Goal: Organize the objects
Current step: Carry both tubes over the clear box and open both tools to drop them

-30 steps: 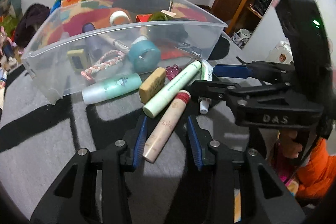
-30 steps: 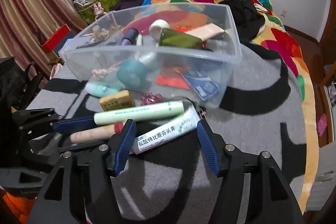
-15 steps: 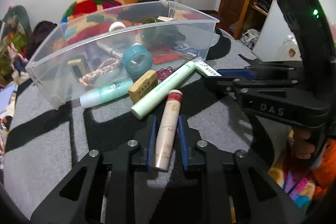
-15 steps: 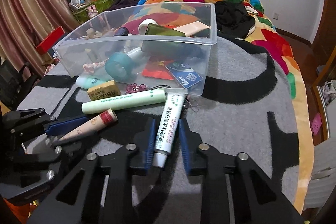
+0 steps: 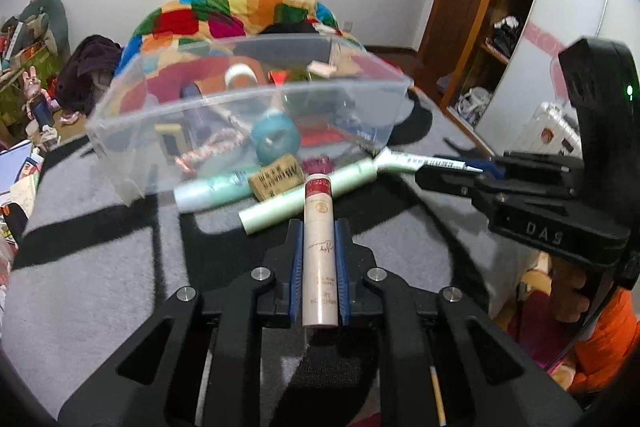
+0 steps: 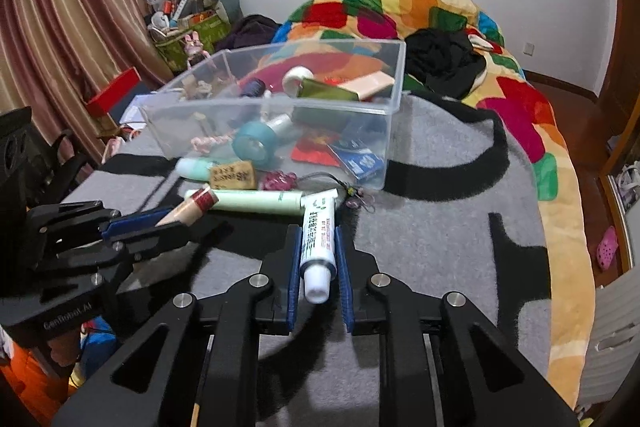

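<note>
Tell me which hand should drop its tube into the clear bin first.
Probably right: the right gripper grips the white tube, whose tip lies nearer the bin than the left gripper's beige tube.

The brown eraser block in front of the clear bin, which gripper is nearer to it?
Left. The left gripper, shut on the red-capped tube, sits just short of the brown eraser. The right gripper, shut on the white tube, is further off to its right.

My left gripper [image 5: 319,259] and right gripper [image 6: 319,259] are matte black frames with blue finger pads [image 5: 297,263], silver screw heads and a green indicator light [image 5: 630,91]; I wear an orange sleeve [image 5: 604,343].
</note>
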Demonstrator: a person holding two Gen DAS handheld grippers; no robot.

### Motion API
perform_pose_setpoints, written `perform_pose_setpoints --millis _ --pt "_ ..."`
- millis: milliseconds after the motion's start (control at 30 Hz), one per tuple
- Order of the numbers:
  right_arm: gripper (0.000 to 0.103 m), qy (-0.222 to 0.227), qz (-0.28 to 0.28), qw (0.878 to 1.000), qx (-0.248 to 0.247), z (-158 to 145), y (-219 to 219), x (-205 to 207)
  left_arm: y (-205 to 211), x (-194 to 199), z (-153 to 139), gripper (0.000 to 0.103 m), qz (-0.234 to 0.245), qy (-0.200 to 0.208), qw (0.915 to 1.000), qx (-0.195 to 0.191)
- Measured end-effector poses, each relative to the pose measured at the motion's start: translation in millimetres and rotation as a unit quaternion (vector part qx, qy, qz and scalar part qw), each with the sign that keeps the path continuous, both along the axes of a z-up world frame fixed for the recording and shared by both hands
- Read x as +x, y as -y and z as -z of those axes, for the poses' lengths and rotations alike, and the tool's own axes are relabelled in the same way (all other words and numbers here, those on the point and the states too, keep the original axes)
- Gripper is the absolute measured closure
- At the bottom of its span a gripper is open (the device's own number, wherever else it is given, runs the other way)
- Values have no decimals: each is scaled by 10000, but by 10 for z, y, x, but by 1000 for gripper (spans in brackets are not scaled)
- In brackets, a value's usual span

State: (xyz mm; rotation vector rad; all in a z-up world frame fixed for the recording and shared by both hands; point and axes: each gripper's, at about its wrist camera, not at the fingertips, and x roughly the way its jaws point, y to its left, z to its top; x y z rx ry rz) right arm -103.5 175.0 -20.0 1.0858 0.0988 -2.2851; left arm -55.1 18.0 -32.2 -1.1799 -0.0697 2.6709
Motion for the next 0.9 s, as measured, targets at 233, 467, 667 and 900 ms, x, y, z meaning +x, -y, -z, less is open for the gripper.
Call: perform_pose_setpoints --millis 233,467,667,900 --pt "88 -264 -96 9995 -170 -200 28 85 92 -1 -261 89 -143 -338 9993 77" --pt "88 -540 -160 9979 -311 -398 79 87 242 -94 -444 89 -362 -549 9977 155" --pt "88 -715 -94 9963 -459 -560 151 -37 374 -239 -545 89 -579 -627 9963 129" --pt "88 -835 -17 9945 -631 -712 280 -229 513 -489 -592 89 -812 -604 9949 45"
